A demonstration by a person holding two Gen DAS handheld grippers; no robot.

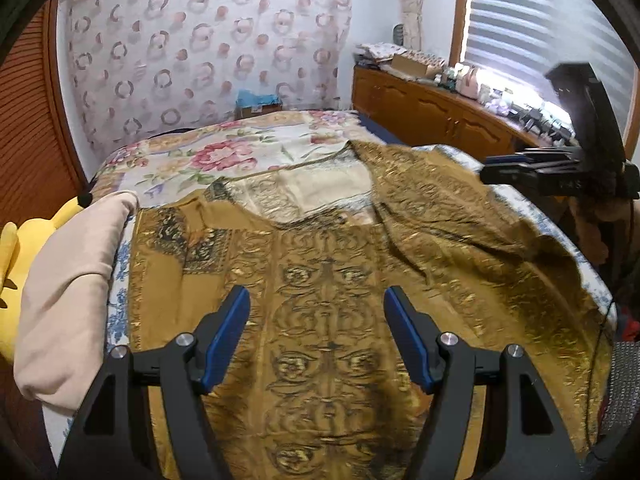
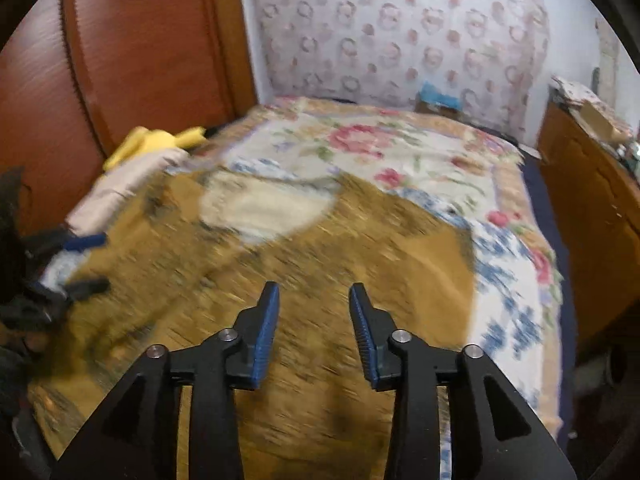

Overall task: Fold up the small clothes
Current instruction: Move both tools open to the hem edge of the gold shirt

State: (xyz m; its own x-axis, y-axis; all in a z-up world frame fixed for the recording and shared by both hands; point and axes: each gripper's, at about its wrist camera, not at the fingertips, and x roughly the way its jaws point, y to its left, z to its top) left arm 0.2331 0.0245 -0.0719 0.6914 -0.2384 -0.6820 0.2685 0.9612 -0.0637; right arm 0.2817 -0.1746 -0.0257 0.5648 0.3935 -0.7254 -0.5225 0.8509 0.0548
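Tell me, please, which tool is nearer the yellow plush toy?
Left. The left tool hovers over the gold garment beside the yellow plush toy; the right tool is farther across.

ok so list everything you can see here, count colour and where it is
garment: 1, golden brown with dark pattern and a cream panel, spread on the bed, right side partly folded over
bedspread: 1, cream with red and blue flowers, covering the bed
pillow: 1, beige, left edge of the bed
plush toy: 1, yellow, behind the pillow
curtain: 1, white with pink rings, on the far wall
box: 1, brown with blue on top, past the foot of the bed
cabinet: 1, brown wood, right of the bed, small items on top
blind: 1, grey and white, at the window
left gripper: 1, black with blue pads, open above the garment
right gripper: 1, black with blue pads, open above the garment
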